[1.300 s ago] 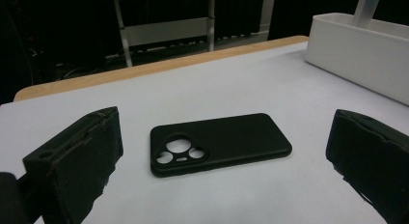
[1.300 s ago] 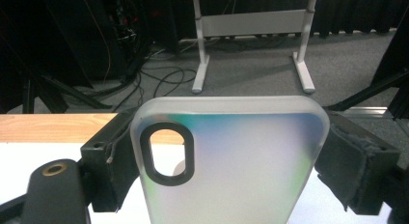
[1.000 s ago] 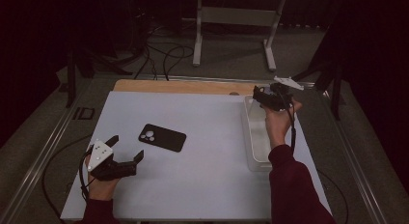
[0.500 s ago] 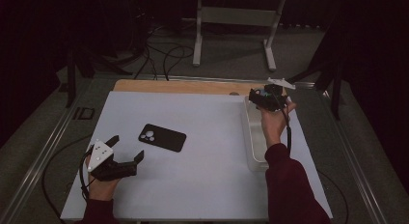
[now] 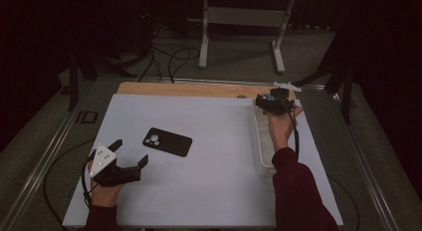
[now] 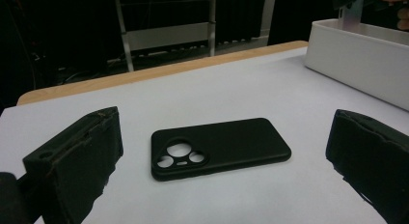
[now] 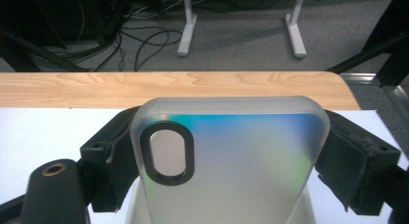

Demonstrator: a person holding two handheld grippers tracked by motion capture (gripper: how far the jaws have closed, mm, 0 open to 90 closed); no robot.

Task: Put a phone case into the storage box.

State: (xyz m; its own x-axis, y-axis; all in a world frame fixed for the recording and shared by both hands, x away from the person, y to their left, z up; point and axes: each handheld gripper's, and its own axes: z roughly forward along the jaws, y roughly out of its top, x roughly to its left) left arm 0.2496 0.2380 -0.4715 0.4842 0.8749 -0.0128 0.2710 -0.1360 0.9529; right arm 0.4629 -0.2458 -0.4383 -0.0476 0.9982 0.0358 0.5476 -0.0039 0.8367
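right tool (image 7: 226,156): clamped across the translucent phone case (image 7: 231,156), long axis upright, above the far end of the white bin (image 5: 263,141) | left tool (image 5: 130,152): released, black case (image 5: 167,142) just beyond on the desk (image 5: 214,191)

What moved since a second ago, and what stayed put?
The right gripper, holding the iridescent phone case between its fingers, came in from the table's right edge and sank a little over the white bin. The left gripper kept open and still, and the black phone case stayed flat on the white table.
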